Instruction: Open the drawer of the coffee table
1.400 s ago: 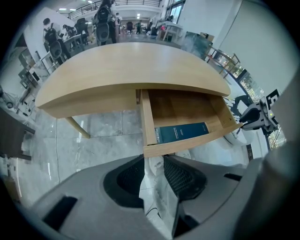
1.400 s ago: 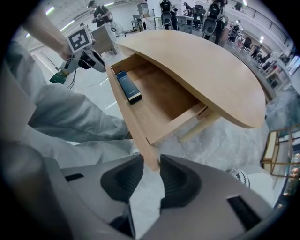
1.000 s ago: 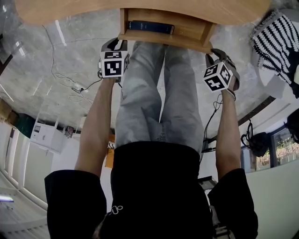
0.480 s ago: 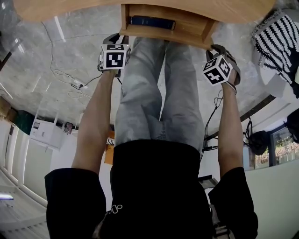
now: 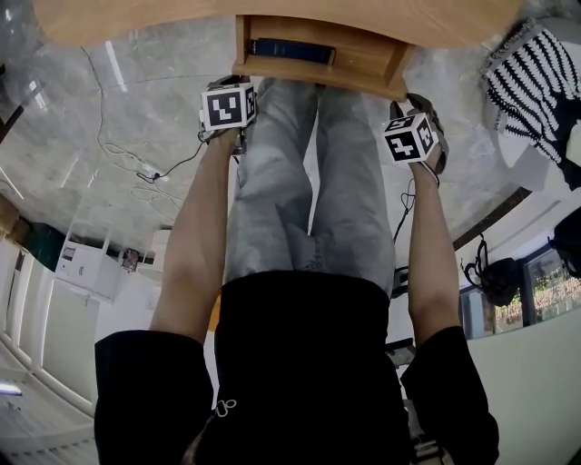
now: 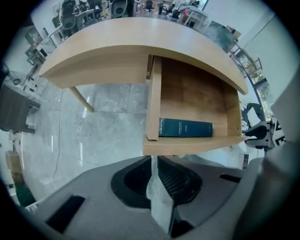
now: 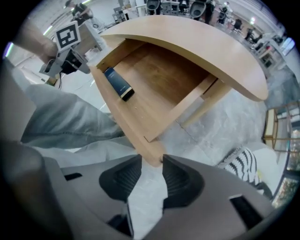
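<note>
The wooden coffee table (image 5: 136,18) runs along the top of the head view. Its drawer (image 5: 363,68) stands pulled out over the person's legs, with a dark blue book (image 5: 292,51) lying inside. My left gripper (image 5: 225,86) points down just short of the drawer's front left corner. Its jaws (image 6: 154,161) are closing to a narrow slit with nothing between them. My right gripper (image 5: 418,102) hangs at the drawer's front right corner. Its jaws (image 7: 150,164) are opening, with the drawer's wooden corner (image 7: 152,157) between the tips.
The person's legs in grey jeans (image 5: 309,182) reach under the drawer front. A black-and-white striped cloth (image 5: 536,82) lies on the marble floor at the right. Thin cables (image 5: 145,163) trail across the floor at the left. A table leg (image 6: 80,98) stands left of the drawer.
Both hands have rolled a little and drawn slightly inward toward the legs. The drawer stays pulled out as before, with the book in the same place.
</note>
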Motion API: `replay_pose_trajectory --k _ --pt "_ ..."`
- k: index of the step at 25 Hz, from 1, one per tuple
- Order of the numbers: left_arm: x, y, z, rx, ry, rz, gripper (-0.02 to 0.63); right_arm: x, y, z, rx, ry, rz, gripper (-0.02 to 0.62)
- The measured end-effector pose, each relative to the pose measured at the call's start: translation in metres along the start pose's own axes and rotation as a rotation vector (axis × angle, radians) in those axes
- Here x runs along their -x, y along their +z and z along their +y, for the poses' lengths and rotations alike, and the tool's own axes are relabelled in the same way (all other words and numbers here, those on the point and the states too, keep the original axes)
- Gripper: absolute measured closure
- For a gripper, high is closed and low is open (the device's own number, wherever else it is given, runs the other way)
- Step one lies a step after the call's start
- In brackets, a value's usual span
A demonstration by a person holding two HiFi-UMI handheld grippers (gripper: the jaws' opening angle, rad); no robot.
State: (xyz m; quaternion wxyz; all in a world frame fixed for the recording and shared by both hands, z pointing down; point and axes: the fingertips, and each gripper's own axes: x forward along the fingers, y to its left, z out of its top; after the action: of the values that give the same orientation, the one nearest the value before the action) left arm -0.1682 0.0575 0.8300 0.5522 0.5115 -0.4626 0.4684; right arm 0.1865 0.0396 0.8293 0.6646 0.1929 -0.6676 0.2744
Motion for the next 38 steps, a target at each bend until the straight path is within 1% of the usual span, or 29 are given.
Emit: replay_pose_trajectory --k 3,4,5,7,11,14,17,21,23,26,29,33,38 --pt "0.01 -0.001 -0.008 0.018 -0.006 0.008 0.572 0.01 -0.004 -0.001 -0.131 -0.004 -0.007 0.478" --pt "0.014 0.001 -0.011 0.015 -0.02 0.007 0.576 0.015 -0.003 -0.003 -0.177 -0.007 -0.022 0.521" --pt "0.019 0.003 -0.014 0.011 -0.041 0.004 0.582 0.02 0.0 -0.006 -0.22 -0.01 -0.043 0.549" --pt "0.032 0.013 -0.026 0.008 -0.106 -0.013 0.595 0.03 0.008 -0.014 -0.279 -0.011 -0.088 0.549" --pt "0.069 0.036 -0.05 0.035 -0.227 -0.105 0.597 0.057 0.016 -0.029 -0.322 -0.014 -0.147 0.562" --pt "0.1 0.055 -0.065 0.026 -0.281 -0.177 0.597 0.082 0.027 -0.042 -0.386 -0.001 -0.214 0.572" --pt "0.13 0.075 -0.085 0.009 -0.316 -0.243 0.597 0.112 0.042 -0.052 -0.399 0.033 -0.289 0.578" --pt "0.175 0.098 -0.115 0.023 -0.383 -0.33 0.597 0.159 0.072 -0.046 -0.409 0.163 -0.434 0.583" --pt "0.197 0.112 -0.132 0.02 -0.415 -0.378 0.597 0.181 0.083 -0.049 -0.427 0.196 -0.495 0.584" --pt "0.229 0.131 -0.154 -0.004 -0.448 -0.445 0.597 0.215 0.097 -0.057 -0.445 0.205 -0.576 0.584" --pt "0.265 0.153 -0.166 -0.017 -0.468 -0.529 0.597 0.249 0.111 -0.065 -0.43 0.208 -0.647 0.584" --pt "0.316 0.177 -0.177 -0.087 -0.452 -0.662 0.597 0.29 0.122 -0.074 -0.416 0.19 -0.726 0.584" --pt "0.379 0.208 -0.19 -0.092 -0.463 -0.801 0.597 0.348 0.141 -0.091 -0.418 0.158 -0.849 0.584"
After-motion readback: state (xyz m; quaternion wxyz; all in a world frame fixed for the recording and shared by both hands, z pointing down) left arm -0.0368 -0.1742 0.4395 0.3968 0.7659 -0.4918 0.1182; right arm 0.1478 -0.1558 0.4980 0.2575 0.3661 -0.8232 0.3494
